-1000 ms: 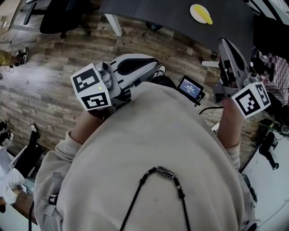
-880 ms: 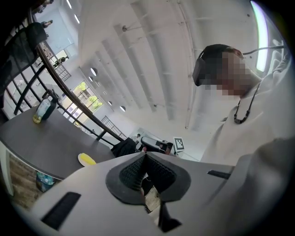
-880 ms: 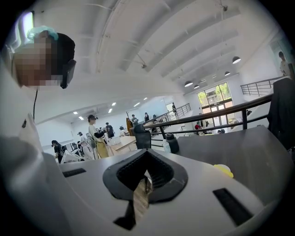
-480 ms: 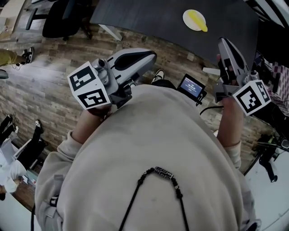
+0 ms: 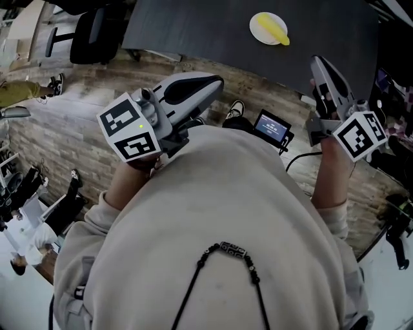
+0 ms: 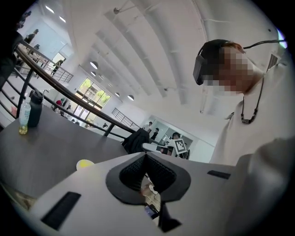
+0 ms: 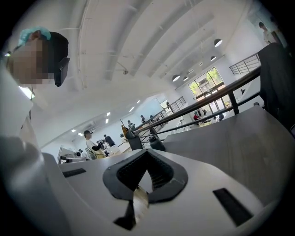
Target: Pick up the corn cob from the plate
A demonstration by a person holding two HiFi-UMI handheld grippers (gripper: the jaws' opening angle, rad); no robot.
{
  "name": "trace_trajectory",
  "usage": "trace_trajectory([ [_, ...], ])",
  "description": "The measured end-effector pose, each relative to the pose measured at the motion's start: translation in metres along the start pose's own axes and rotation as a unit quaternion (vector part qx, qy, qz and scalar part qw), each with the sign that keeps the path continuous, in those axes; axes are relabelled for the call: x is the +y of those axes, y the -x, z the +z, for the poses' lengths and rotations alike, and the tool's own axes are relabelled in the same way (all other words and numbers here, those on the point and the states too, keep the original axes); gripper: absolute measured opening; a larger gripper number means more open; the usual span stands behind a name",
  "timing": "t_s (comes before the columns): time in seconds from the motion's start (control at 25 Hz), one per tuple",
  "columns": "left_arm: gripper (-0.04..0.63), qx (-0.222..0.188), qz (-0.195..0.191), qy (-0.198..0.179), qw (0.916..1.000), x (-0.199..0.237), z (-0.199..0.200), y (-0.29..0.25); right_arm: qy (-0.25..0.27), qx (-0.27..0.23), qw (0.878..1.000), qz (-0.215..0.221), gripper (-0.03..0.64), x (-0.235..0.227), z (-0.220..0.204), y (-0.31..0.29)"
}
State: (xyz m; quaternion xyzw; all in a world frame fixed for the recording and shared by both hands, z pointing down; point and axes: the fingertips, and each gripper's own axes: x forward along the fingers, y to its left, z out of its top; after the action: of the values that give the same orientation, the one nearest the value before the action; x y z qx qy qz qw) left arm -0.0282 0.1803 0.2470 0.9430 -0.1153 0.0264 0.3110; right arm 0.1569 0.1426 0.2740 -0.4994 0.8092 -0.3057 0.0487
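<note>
The left tongs (image 5: 217,80) and right tongs (image 5: 317,62) stay clenched on nothing, near the person's chest; the corn cob (image 5: 272,29) lies on its plate (image 5: 260,34), far across the dark worktop (image 5: 193,26), now further left in view

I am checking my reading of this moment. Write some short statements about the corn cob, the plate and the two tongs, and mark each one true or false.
1. The corn cob lies on the plate. True.
2. The right tongs hold the corn cob. False: their jaws are together on nothing, apart from the plate.
3. The plate stands on the dark table. True.
4. The left tongs are wide open. False: their jaws are together, with nothing between them.
5. Both tongs hang over the plate. False: the person holds them near the chest, and the plate is farther ahead.
</note>
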Motion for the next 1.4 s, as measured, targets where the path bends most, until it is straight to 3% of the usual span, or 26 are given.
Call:
trace_trajectory([
  [0.24, 0.000, 0.021, -0.022, -0.015, 0.9994, 0.003, 0.011, -0.016, -0.008, -0.026, 0.999, -0.030, 0.014, -0.017, 0.011, 0.015],
  [0.52, 0.000, 0.044, -0.091, -0.019, 0.9947, 0.007, 0.016, -0.038, 0.004, -0.046, 0.996, -0.079, 0.014, -0.018, 0.021, 0.025],
  [0.96, 0.000, 0.069, -0.205, -0.043, 0.9753, 0.034, 0.060, -0.088, 0.010, -0.101, 0.980, -0.173, 0.014, -0.032, 0.044, 0.045],
  [1.24, 0.000, 0.091, -0.240, -0.035, 0.9659, 0.081, 0.095, -0.102, 0.021, -0.100, 0.973, -0.207, 0.014, -0.033, 0.076, 0.001],
  [1.4, 0.000, 0.104, -0.251, -0.034, 0.9618, 0.101, 0.095, -0.098, 0.020, -0.098, 0.970, -0.220, 0.014, -0.032, 0.074, -0.017],
])
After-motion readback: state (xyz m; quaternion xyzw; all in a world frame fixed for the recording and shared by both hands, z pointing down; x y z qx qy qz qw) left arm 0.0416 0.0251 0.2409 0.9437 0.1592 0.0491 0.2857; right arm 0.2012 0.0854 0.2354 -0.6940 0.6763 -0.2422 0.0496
